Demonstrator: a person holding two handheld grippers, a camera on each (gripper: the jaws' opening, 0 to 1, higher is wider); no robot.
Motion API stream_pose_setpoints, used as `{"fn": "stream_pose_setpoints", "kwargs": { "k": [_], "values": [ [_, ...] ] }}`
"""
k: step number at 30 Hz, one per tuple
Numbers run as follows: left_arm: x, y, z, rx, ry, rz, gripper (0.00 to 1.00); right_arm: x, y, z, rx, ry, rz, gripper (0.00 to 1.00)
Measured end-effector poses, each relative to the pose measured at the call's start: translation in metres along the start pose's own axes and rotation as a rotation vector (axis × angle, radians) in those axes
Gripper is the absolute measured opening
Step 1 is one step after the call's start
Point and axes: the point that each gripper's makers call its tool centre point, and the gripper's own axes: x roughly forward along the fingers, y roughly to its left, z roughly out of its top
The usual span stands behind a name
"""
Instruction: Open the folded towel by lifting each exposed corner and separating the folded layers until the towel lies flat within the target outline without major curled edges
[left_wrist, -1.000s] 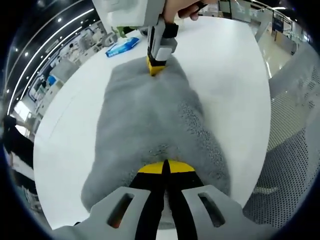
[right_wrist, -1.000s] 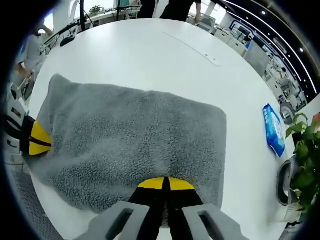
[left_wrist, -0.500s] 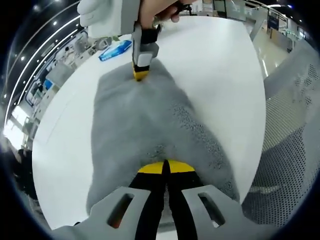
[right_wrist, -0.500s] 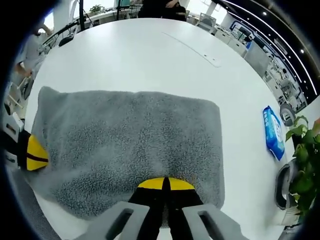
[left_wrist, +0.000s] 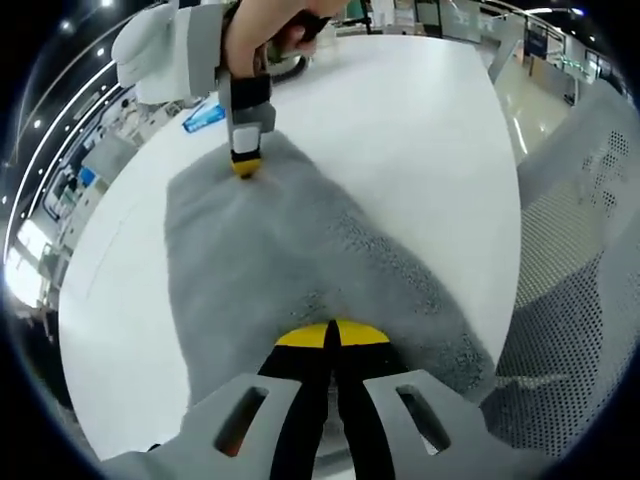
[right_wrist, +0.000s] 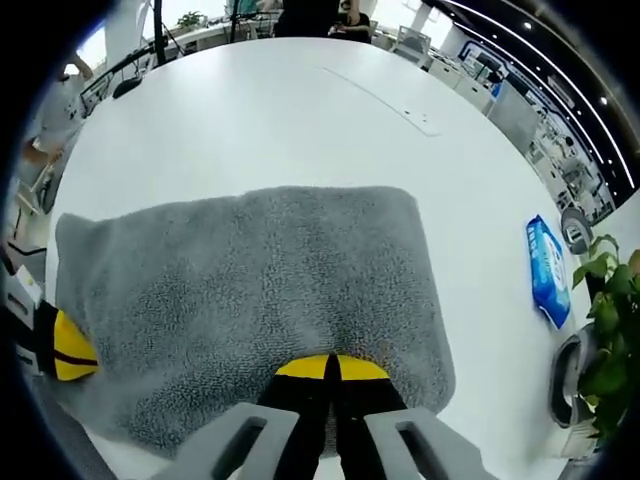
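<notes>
A grey fluffy towel lies on the white round table, stretched between the two grippers. My left gripper is shut on the towel's near edge in the left gripper view. At the towel's far end the right gripper, held by a hand, pinches the opposite edge. In the right gripper view the towel spreads wide ahead, and my right gripper is shut on its near edge. The left gripper's yellow tip bites the towel at the far left.
A blue wipes pack lies on the table to the right of the towel, with a green plant and a dark object beyond it. A perforated chair back stands beside the table's edge.
The two grippers have drawn further apart, pulling the towel longer and tauter between them. The right gripper now sits further off and more to the left in the left gripper view.
</notes>
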Motion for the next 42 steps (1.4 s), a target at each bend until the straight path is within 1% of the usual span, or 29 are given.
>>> {"fn": "stream_pose_setpoints", "kwargs": {
  "k": [5,8,15,20,27,33,42],
  "values": [
    [0.003,-0.004,0.005,-0.006,-0.012,-0.006,0.0,0.0,0.0,0.003,0.006,-0.01,0.008,0.0],
    [0.005,-0.006,0.009,-0.029,-0.029,-0.008,0.0,0.003,-0.003,0.007,0.016,-0.02,0.012,0.0],
    [0.012,-0.01,0.021,-0.051,-0.064,-0.028,0.0,0.009,-0.008,0.016,0.009,-0.027,0.014,0.0],
    [0.017,-0.011,0.029,-0.067,-0.087,-0.046,0.0,0.012,-0.012,0.022,0.022,-0.043,0.027,0.0],
    [0.025,-0.013,0.039,-0.056,-0.106,-0.066,0.0,0.018,-0.017,0.031,0.027,-0.058,0.038,0.0],
    [0.031,-0.014,0.047,-0.042,-0.115,-0.08,0.0,0.019,-0.018,0.037,0.024,-0.063,0.043,0.0],
    [0.035,-0.014,0.053,-0.023,-0.117,-0.083,0.0,0.022,-0.022,0.042,0.018,-0.066,0.043,0.0]
  ]
}}
